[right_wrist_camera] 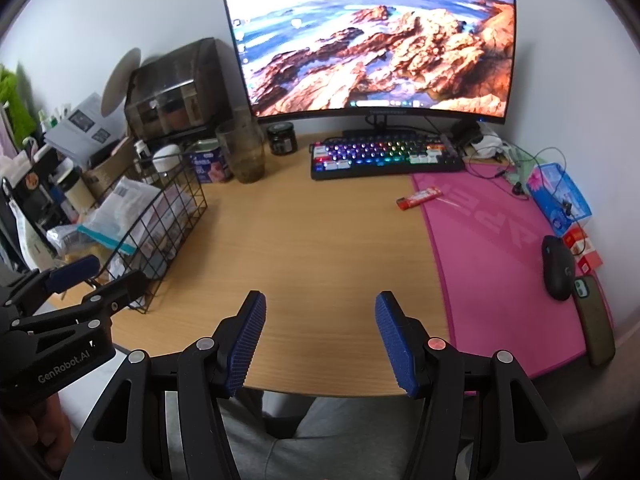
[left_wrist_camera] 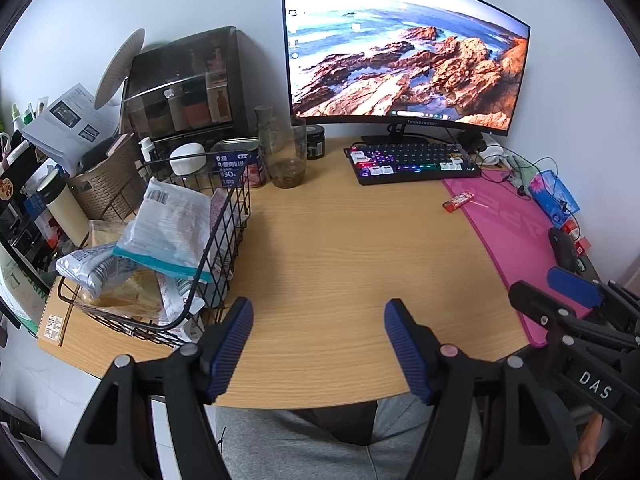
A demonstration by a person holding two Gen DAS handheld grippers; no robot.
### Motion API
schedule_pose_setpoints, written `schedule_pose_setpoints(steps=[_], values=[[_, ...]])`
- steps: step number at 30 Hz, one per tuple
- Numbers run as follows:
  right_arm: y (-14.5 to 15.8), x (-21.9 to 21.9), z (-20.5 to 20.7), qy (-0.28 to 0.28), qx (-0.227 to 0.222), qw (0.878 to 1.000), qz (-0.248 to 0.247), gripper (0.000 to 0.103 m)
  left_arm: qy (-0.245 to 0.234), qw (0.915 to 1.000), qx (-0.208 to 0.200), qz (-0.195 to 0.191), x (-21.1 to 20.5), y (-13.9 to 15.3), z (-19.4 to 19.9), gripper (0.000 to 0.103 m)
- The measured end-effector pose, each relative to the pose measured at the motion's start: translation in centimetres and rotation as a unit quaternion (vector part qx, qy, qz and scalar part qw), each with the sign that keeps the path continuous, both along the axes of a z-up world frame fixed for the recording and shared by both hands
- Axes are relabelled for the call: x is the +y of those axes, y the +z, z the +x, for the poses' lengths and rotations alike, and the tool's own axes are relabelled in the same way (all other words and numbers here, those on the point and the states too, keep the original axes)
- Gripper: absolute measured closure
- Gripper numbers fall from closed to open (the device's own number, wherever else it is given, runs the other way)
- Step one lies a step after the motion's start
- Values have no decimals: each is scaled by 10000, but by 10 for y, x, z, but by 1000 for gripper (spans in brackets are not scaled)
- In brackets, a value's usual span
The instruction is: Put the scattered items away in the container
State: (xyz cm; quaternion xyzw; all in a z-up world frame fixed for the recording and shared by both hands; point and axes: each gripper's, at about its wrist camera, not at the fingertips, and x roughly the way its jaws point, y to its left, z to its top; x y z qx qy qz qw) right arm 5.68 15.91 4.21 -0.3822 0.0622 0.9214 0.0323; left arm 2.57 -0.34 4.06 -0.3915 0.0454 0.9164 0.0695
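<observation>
Both your left gripper [left_wrist_camera: 319, 346] and right gripper [right_wrist_camera: 320, 342] hang with jaws apart and empty over the table's [left_wrist_camera: 340, 248] near edge. The basket [left_wrist_camera: 224, 240] at the left edge is heaped with packets [left_wrist_camera: 172, 228]; add more carelessly and one may slide off. The red packet [right_wrist_camera: 416, 198] near the keyboard [right_wrist_camera: 384, 156] remains out.
</observation>
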Motion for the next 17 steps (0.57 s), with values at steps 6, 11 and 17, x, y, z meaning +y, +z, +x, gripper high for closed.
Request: schedule_pose_setpoints(steps=[6,11,17], values=[[0,-1,0,6,-23,10000,-10,46,-4,10000,11,3,-1,0,0,29],[0,-1,-1,13,-26,10000,-25,46,0,10000,-18,0,0,-1,-1,29],[-1,-2,-1,17,-40,10000,-34,46,-33,10000,54,-35,1,0,1,29]])
